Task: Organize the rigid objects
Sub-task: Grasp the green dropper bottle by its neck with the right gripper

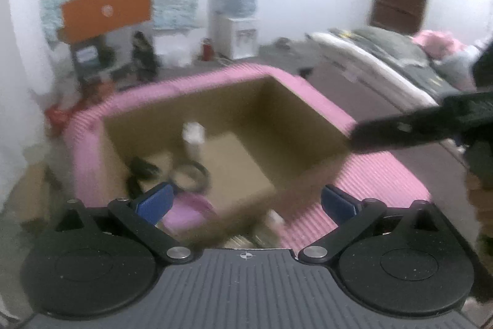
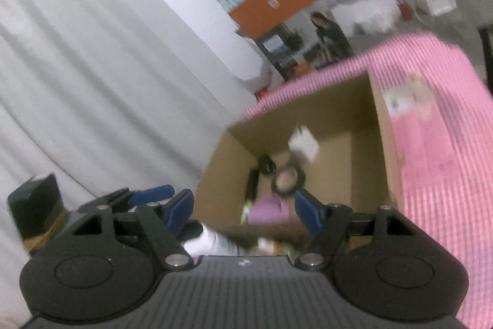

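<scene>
Both the left gripper point(image 1: 246, 199) and right gripper point(image 2: 243, 211) have jaws wide apart and empty, while the small white block point(image 2: 303, 145), light and hard, sits in the box point(image 2: 363, 119) at twelve o'clock; grab its flat sides.

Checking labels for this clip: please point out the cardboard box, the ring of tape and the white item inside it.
cardboard box point(image 1: 308, 110), left wrist view, inner right wall
ring of tape point(image 1: 189, 174), left wrist view, its rim
white item point(image 2: 303, 144), right wrist view, its middle

Box point(image 1: 295, 113): brown inside, pink ribbed flaps. Pads point(image 1: 155, 201): blue. Board point(image 1: 107, 10) at eleven o'clock: orange.
</scene>
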